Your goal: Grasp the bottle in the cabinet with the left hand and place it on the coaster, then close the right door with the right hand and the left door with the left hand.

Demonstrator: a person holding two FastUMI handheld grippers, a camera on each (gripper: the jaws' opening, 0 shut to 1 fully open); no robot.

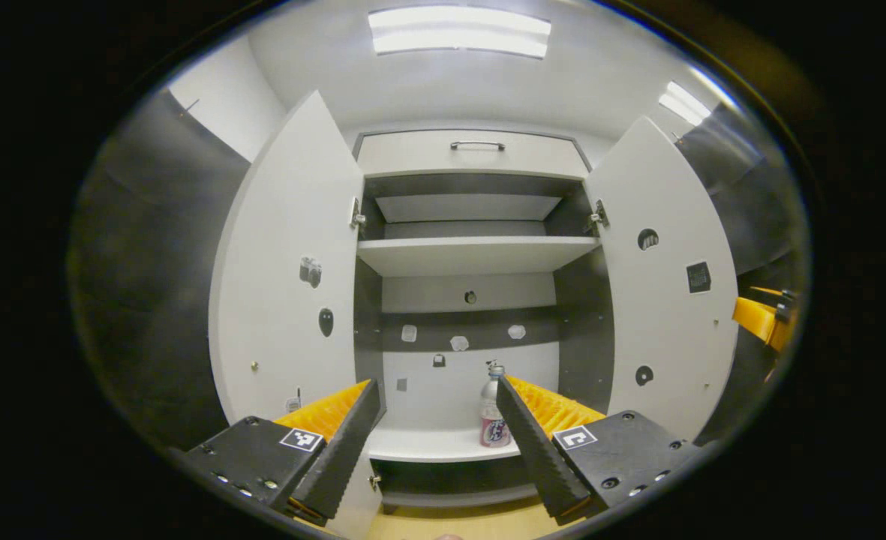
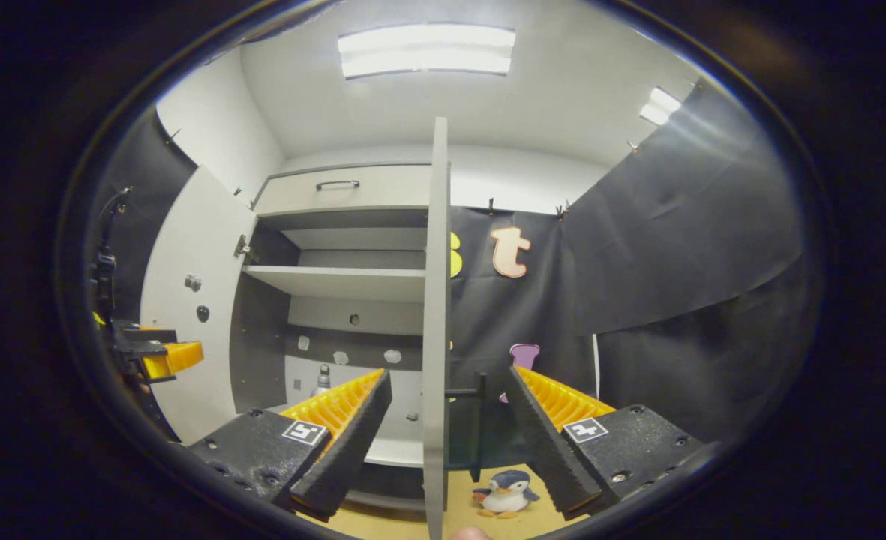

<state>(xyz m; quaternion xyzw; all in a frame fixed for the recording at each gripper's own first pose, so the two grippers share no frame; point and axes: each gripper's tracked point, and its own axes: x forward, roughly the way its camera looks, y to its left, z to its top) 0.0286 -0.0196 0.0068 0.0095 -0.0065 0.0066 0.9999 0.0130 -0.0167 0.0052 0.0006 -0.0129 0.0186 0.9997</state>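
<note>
With the bottle (image 1: 493, 409) standing upright on the cabinet's bottom shelf (image 1: 435, 442) and our left tool (image 1: 436, 420) spread wide before it, empty, we should advance straight and centre its body between the fingers before closing.

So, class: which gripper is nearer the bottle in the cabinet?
Left. The left gripper faces the open cabinet, open, with the bottle just ahead by its right finger. The right gripper sits off to the side, straddling the right door's edge.
</note>
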